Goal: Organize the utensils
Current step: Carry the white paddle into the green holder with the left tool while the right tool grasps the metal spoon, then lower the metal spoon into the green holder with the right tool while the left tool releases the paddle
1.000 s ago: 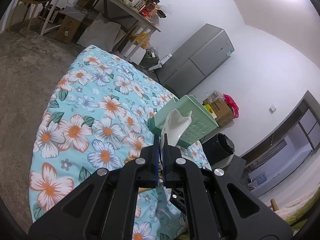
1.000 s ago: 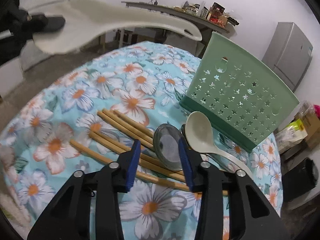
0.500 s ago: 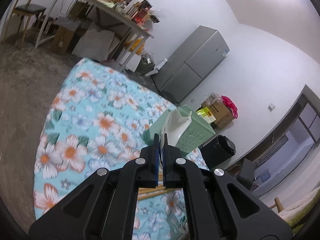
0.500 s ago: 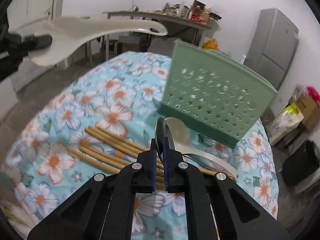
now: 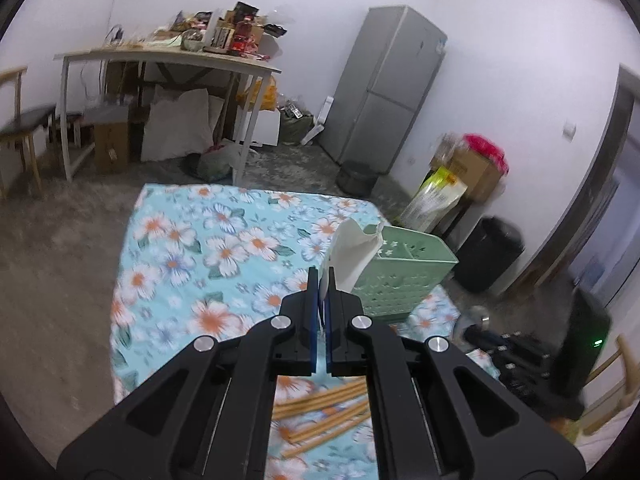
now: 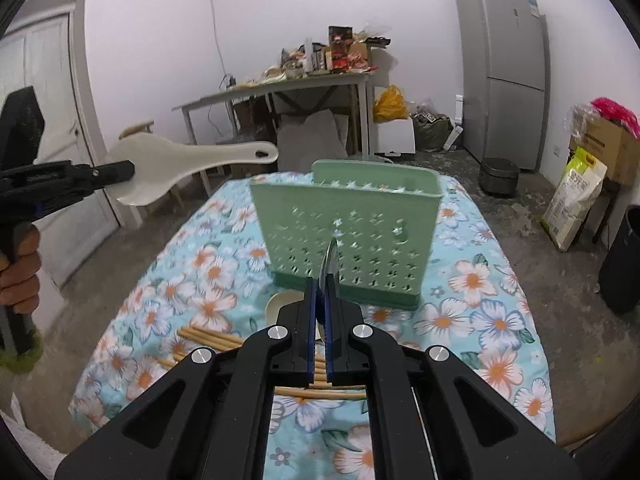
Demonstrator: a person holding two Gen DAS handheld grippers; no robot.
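My left gripper (image 5: 320, 280) is shut on the broad end of a white rice paddle (image 5: 352, 252), held edge-on above the floral tablecloth (image 5: 224, 256). The right wrist view shows that paddle (image 6: 192, 168) from the side, its handle pointing right, high and left of the green perforated utensil holder (image 6: 360, 240). My right gripper (image 6: 319, 292) is shut on a metal spoon (image 6: 331, 260), raised in front of the holder. Wooden chopsticks (image 6: 208, 338) and a beige spoon (image 6: 280, 306) lie on the cloth below. The holder (image 5: 400, 280) stands near the table's right edge.
A person's hand (image 6: 16, 264) grips the left tool's handle. Beyond the table are a grey fridge (image 6: 504, 72), a cluttered white table (image 6: 280, 84), a black bin (image 5: 488, 256), cardboard boxes (image 5: 472, 168) and a bag (image 6: 572, 200). The floor is bare concrete.
The right gripper closed on the metal spoon and lifted it off the cloth. Both grippers rose and rolled upright; the paddle stayed in the left gripper.
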